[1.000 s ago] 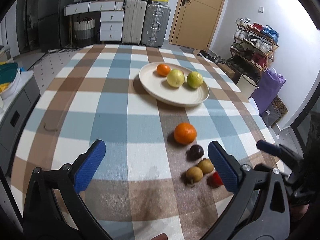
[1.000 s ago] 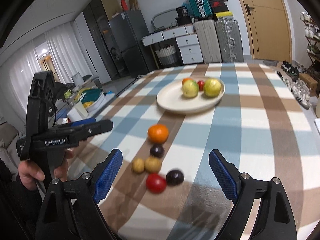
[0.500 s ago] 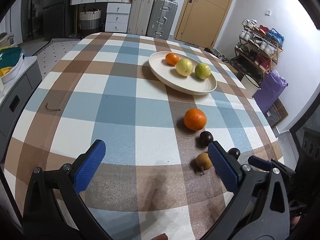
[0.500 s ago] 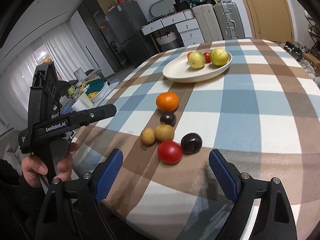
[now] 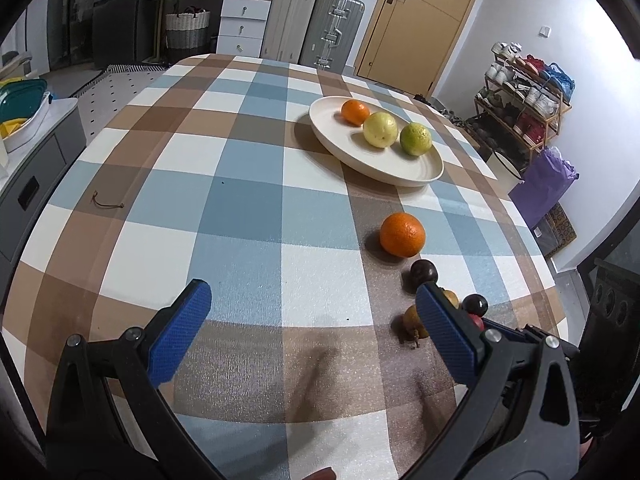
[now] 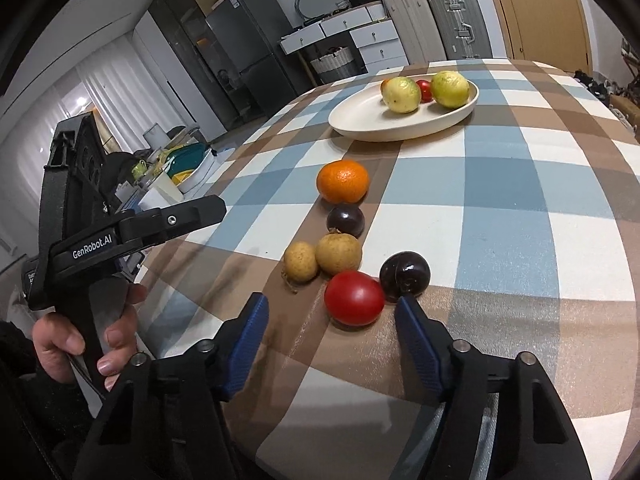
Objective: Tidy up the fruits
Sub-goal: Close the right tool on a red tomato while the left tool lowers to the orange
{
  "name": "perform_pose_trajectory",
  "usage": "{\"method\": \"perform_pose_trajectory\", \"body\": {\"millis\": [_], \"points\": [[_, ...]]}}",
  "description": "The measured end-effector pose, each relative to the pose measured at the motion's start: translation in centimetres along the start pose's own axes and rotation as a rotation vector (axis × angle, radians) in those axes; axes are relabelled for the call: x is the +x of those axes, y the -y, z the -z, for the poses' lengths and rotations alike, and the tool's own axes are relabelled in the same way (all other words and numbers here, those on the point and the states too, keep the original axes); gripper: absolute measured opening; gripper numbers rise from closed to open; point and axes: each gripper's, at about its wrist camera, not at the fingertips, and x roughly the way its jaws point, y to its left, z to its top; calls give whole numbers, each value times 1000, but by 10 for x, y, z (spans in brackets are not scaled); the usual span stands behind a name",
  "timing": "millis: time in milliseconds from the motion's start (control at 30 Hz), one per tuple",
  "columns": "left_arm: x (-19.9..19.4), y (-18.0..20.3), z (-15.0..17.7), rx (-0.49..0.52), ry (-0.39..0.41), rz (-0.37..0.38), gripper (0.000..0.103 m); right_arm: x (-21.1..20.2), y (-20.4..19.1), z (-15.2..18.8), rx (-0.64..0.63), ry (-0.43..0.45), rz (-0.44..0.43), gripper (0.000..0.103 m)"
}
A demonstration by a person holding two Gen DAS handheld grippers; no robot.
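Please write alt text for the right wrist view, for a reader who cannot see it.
The right tool, jaws closing but touching nothing yet, points at a red tomato among small fruits on a checked tablecloth; behind, a cream plate holds more fruit.

A table under a blue, brown and white checked cloth [image 5: 240,208] bears a cream plate [image 5: 420,176], a loose orange [image 5: 402,234], small dark, tan and red fruits, and a bit of cord [image 5: 107,202].

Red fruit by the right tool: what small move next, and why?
Probably ease the right tool forward around the red fruit. Its closing jaws hold nothing; the fruit lies just past the tips, touching a dark plum, while the plate has room.
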Motion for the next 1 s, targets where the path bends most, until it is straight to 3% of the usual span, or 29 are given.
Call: {"method": "perform_pose_trajectory", "body": {"millis": [267,567,1000], "points": [[2,1,-6,10,3,-13,102,7,6,-2,5,-1,9,29],[6,1,-14,13,2,-29,102,1,12,1,5,36,-12,29],[29,30,-33,90,-35,2,102,-16,23,-3,34,107,-63,29]]}}
